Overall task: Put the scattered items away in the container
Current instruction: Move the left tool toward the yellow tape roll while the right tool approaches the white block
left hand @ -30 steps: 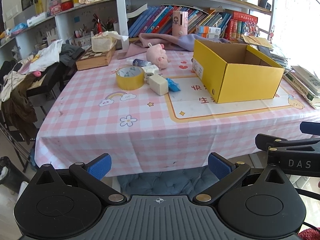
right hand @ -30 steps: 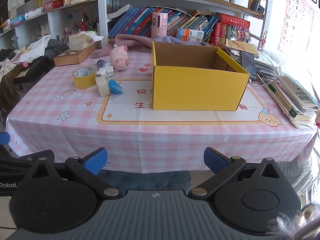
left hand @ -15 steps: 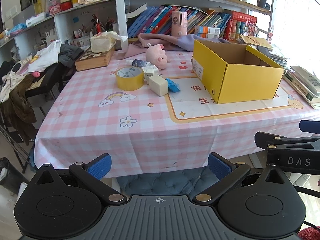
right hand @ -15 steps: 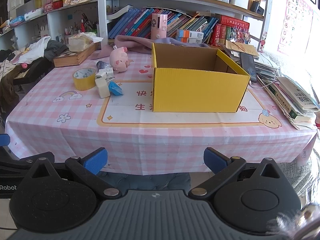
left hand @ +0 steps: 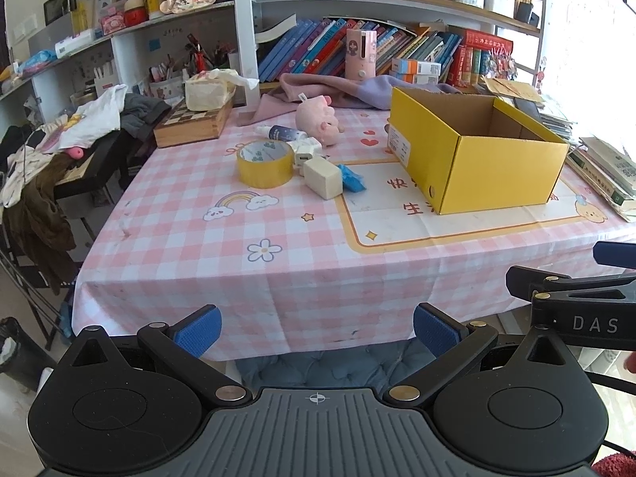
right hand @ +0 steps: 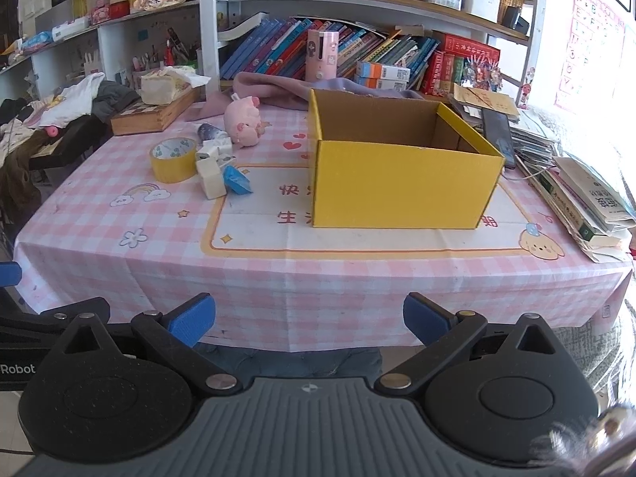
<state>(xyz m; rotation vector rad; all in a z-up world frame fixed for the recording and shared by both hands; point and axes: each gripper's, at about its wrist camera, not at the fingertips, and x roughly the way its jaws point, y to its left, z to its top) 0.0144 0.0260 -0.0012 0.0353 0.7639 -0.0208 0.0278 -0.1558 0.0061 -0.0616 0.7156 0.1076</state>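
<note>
The left gripper (left hand: 317,330), at lower centre of its view, has its blue-padded fingers (left hand: 197,330) spread apart and empty; the right gripper (right hand: 309,318) is likewise wide and empty. "DAS" is readable on the black tool at lower right, "Robot" at lower left of the right view. Mid-frame, the open yellow cardboard box (right hand: 401,187) stands on the pink checked tablecloth (right hand: 302,270). To its left cluster a yellow tape roll (left hand: 265,163), cream rectangular block (left hand: 323,177), blue wrapper (left hand: 351,177), white charger (left hand: 306,151) and pink plush pig (left hand: 318,124).

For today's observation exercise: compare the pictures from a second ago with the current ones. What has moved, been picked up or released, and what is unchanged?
Nothing has been picked up or released. The left gripper and right gripper stay open and empty, short of the table; both views have crept very slightly nearer. The yellow box, tape roll, pink pig toy, white block and blue packet lie where they were.
</note>
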